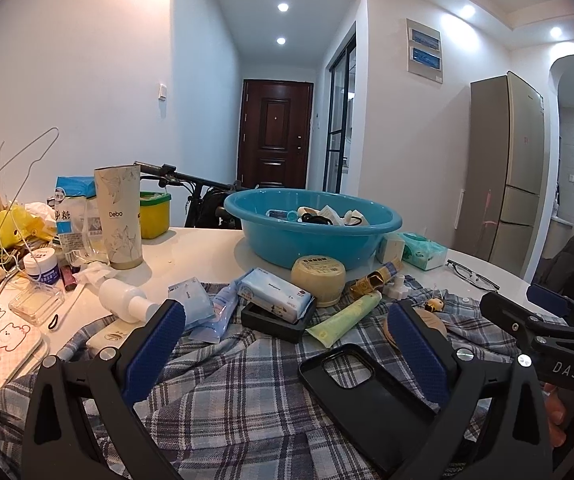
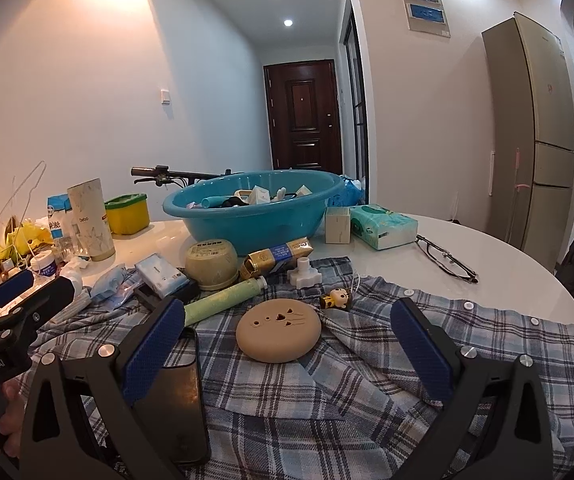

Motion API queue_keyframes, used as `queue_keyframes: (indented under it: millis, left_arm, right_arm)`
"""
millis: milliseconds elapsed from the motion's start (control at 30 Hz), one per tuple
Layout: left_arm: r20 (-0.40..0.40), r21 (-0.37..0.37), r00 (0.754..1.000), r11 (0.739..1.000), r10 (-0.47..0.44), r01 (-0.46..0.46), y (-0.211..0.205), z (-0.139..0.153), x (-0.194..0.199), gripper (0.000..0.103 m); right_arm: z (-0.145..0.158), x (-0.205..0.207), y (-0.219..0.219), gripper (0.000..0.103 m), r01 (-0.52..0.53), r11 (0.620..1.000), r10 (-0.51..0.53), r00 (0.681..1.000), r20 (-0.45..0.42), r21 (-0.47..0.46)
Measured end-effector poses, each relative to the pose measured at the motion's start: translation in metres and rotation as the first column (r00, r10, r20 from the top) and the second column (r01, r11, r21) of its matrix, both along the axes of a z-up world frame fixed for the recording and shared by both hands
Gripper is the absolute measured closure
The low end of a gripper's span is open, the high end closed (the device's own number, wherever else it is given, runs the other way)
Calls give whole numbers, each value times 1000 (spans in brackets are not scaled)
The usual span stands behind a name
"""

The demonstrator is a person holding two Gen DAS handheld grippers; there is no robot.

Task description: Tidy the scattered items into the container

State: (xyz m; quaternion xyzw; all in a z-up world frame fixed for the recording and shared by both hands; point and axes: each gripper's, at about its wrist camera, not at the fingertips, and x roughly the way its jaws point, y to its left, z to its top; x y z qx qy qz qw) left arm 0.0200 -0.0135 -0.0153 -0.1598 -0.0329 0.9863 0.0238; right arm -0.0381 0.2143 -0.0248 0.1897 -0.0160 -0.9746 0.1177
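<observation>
The white table (image 2: pixel 487 264) carries a plaid shirt (image 2: pixel 367 380) strewn with items, and the blue basin (image 2: pixel 247 232), already partly filled, stands behind them. Both claws, left (image 1: pixel 287 344) and right (image 2: pixel 287 344), are spread and empty. The tan round case (image 2: pixel 279 334) lies between the right fingers; it is best straddled squarely and pinched across its width without catching cloth. The black phone case (image 1: pixel 367 396) would suit the left.

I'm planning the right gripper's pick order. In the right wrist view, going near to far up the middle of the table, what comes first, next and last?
Round tan case on the plaid shirt, then the small figurine, then the white plastic knob, then the gold packet, and last the blue basin.
</observation>
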Motion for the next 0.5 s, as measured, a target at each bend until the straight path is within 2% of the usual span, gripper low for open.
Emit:
queue_keyframes:
  millis: [300,500]
  left_arm:
    - [-32,-56,999,998,11,-13,8,1,9,0]
    - [-33,-60,999,998,11,-13,10,1,8,0]
  right_arm:
    - [2,6,0,1,25,1000,-24,999,-36,11]
    - [5,13,-9,1,16,998,-11,997,-75,63]
